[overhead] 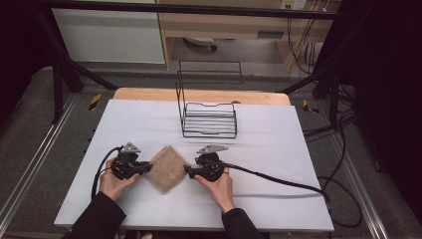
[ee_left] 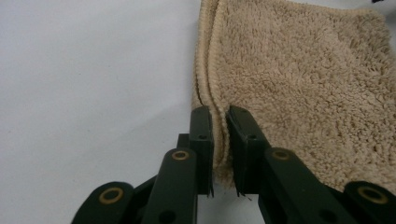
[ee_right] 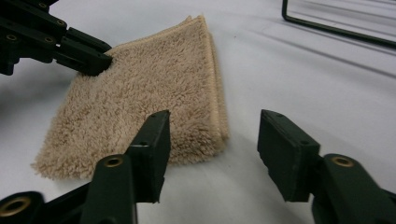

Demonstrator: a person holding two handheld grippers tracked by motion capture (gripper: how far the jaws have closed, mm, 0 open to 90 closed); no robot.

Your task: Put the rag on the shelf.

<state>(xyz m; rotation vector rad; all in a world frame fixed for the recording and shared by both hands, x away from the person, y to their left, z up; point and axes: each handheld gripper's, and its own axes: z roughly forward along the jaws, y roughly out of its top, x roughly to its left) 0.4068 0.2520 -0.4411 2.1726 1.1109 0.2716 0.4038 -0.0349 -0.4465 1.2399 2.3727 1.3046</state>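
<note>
A folded beige towel lies like a diamond on the white table. My left gripper is at its left corner. In the left gripper view the jaws pinch the towel's stitched edge. My right gripper is at the right corner. In the right gripper view its jaws stand apart, the towel's near corner lies between them, and the pads do not press it. Across the cloth, the left gripper grips the far corner.
A black wire rack stands behind the towel near the table's back edge, its base rim in the right gripper view. A black cable trails right from the right gripper. A wooden board edges the table's back.
</note>
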